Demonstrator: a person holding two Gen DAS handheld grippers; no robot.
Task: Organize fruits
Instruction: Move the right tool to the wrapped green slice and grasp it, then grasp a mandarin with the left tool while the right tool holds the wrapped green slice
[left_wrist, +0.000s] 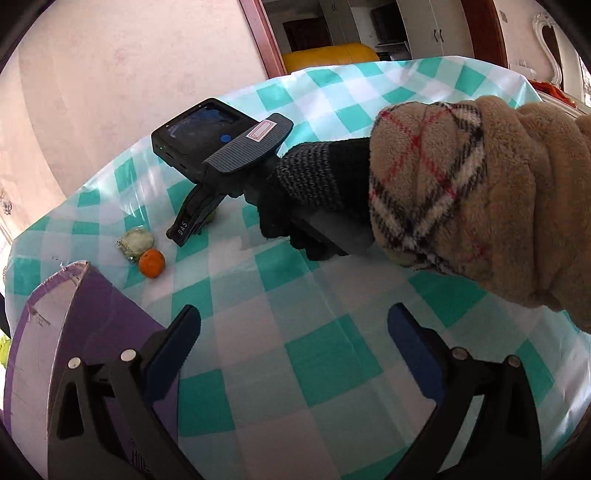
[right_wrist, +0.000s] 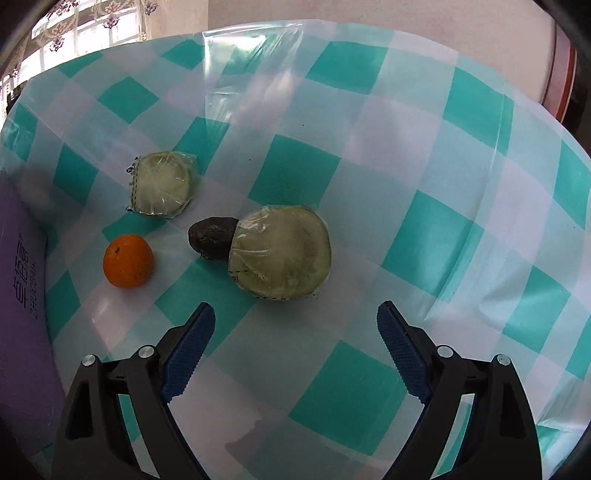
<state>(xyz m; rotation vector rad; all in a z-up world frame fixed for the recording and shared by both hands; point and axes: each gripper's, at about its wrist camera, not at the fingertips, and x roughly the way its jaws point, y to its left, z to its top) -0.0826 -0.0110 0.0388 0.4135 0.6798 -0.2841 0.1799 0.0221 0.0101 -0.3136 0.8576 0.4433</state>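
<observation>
Fruits are lying loose on the teal-and-white checked tablecloth, none sorted yet. Nearest, the right gripper is hovering spread wide and empty over the large plastic-wrapped green fruit slice; a dark avocado is touching it, with a round orange and a smaller wrapped slice beyond. The left gripper is spread empty beside the purple cardboard box. Judging by this, a first pick is starting: lowering around the slice.

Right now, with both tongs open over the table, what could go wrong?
1. The dark fruit touches the larger wrapped slice; grabbing one may drag the other.
2. Wrap on that slice looks loose, so the right tongs might pinch film only.
3. The orange could roll if nudged.
</observation>
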